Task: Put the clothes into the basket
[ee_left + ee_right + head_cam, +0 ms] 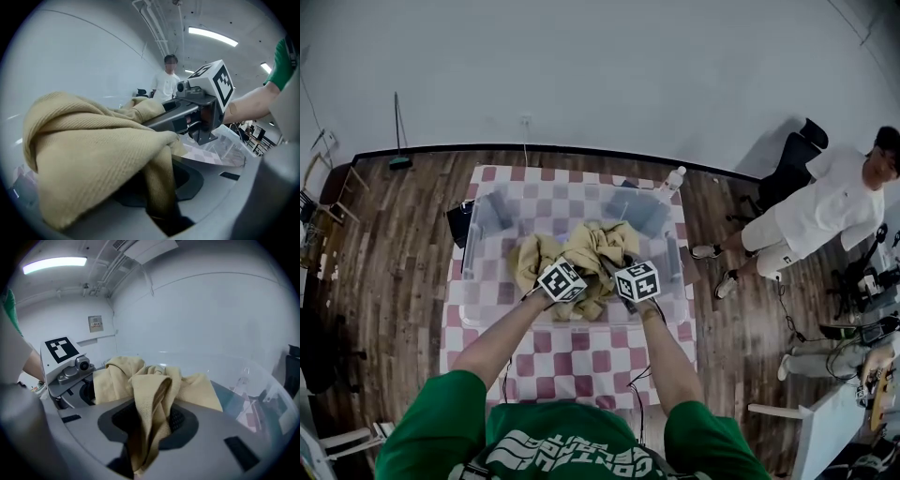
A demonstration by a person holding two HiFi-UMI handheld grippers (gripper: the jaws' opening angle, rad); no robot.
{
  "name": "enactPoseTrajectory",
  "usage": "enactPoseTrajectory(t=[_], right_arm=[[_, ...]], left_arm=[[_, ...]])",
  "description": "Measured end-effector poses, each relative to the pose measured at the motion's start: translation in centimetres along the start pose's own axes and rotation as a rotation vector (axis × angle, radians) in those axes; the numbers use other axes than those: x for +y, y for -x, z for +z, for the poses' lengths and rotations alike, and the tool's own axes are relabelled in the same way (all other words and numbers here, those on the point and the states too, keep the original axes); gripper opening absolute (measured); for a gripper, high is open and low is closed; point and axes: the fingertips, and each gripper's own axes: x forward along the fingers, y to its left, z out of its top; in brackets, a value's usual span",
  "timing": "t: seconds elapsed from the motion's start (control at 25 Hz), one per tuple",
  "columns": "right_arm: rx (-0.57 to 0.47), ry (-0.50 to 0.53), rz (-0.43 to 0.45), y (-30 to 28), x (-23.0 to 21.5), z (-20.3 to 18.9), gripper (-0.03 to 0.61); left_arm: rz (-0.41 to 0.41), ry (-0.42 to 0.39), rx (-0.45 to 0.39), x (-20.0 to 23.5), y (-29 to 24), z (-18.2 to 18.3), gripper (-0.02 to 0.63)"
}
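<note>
Tan garment (581,251) bunched over the clear basket (474,246) on the checked table (572,361), one fold pinched in the nearly closed left gripper (562,279), another likewise in the right gripper (637,279) just beside it, cloth draping forward off both.

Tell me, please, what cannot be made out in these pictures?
Left gripper view: the tan garment covers the left tool's pads.
Right gripper view: its fold hides the right tool's pads.
Head view: the garment hides part of the clear basket's floor; the bottle's label is too small.
</note>
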Motion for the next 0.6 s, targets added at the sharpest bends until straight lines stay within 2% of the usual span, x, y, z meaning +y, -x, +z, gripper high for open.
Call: enactPoseTrajectory(t=[0.32, 0.6], right_arm=[[0.175, -0.04, 0.039, -3.7, -0.8, -4.7, 0.106], [0.272, -0.067, 0.055, -5.6, -1.1, -7.7, 0.106]], left_arm=[[-0.016, 0.073, 0.1, 1.0, -2.8, -4.0, 0.083], [-0.014, 0.138, 0.166, 1.4, -4.4, -6.4, 0.083]])
